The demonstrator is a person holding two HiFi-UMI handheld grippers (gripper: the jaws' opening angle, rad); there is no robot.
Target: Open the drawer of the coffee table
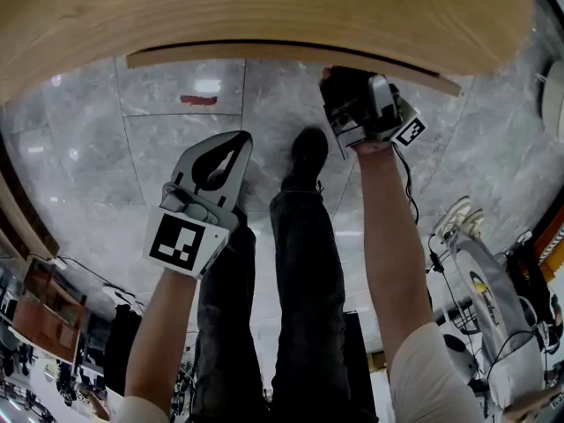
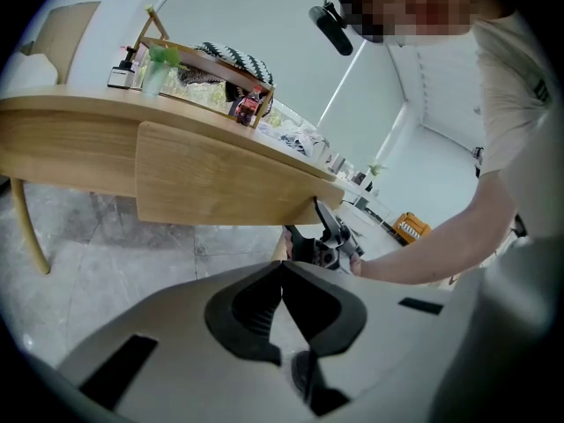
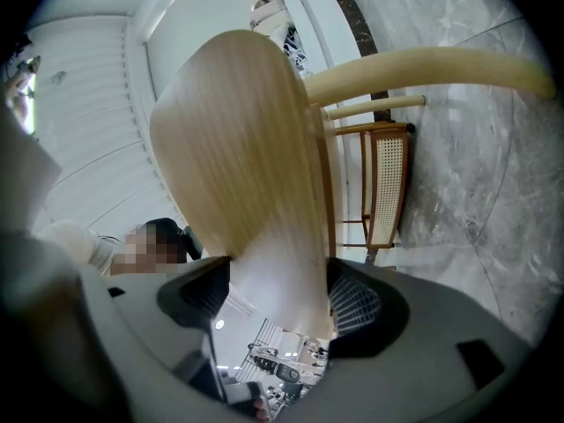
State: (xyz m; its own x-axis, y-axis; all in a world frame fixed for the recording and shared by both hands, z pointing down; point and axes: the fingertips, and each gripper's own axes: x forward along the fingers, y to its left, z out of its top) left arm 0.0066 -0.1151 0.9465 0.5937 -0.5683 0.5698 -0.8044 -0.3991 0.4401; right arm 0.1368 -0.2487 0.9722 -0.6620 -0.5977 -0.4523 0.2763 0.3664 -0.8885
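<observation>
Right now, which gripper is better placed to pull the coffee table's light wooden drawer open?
Right. The right gripper has the light wooden drawer front between its jaws. The left gripper is shut, empty, apart from the drawer above the grey marble floor.

We see a light wood tabletop [image 1: 264, 7] and drawer [image 2: 220, 179], smooth and matt. The grey stone floor [image 1: 176, 148] shines. The left claw [image 1: 236, 141] and right claw [image 1: 339, 76] are smooth grey plastic with black ribbed pads [image 3: 357, 305].

Under the wooden tabletop [image 1: 264, 11], the right gripper [image 1: 335, 79] touches the drawer [image 1: 264, 55] at its lower edge, near the right end. The left gripper [image 1: 236, 144] hangs well apart over the grey marble floor [image 1: 97, 166], jaws together.
</observation>
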